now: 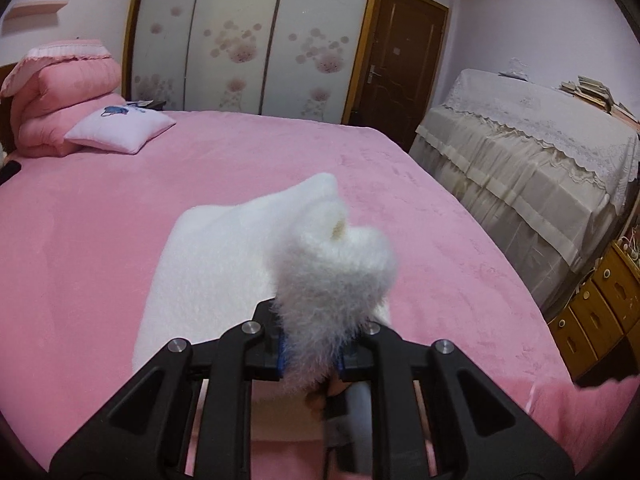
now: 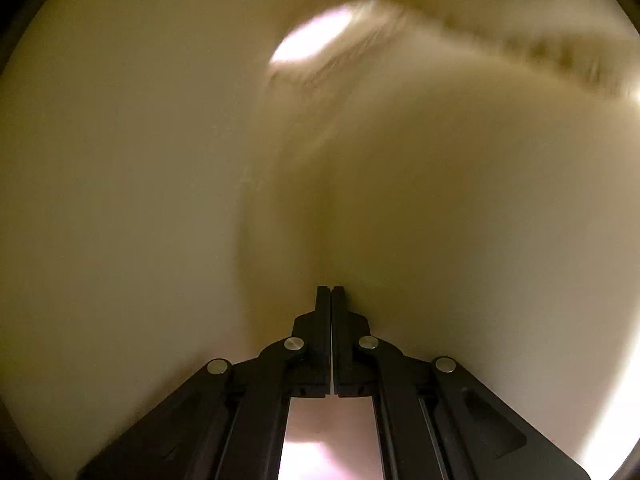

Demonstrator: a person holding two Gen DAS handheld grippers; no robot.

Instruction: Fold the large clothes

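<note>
A white fluffy garment [image 1: 224,264] lies partly spread on the pink bed [image 1: 100,220]. My left gripper [image 1: 320,320] is shut on a thick bunched end of it, and the tuft stands up above the jaws. In the right wrist view the same cream-white cloth [image 2: 160,160] fills almost the whole picture, blurred and close. My right gripper [image 2: 331,290] has its fingers pressed together, and a crease of the cloth runs straight into their tips. A small bright gap [image 2: 316,36] shows past the cloth near the top.
Folded pink quilts [image 1: 64,88] and a small pink cushion [image 1: 120,128] sit at the bed's far left. A lace-covered piece of furniture [image 1: 528,148] stands right of the bed, with wooden drawers [image 1: 600,308] nearer. A flowered wardrobe [image 1: 248,36] and a brown door [image 1: 400,52] stand behind.
</note>
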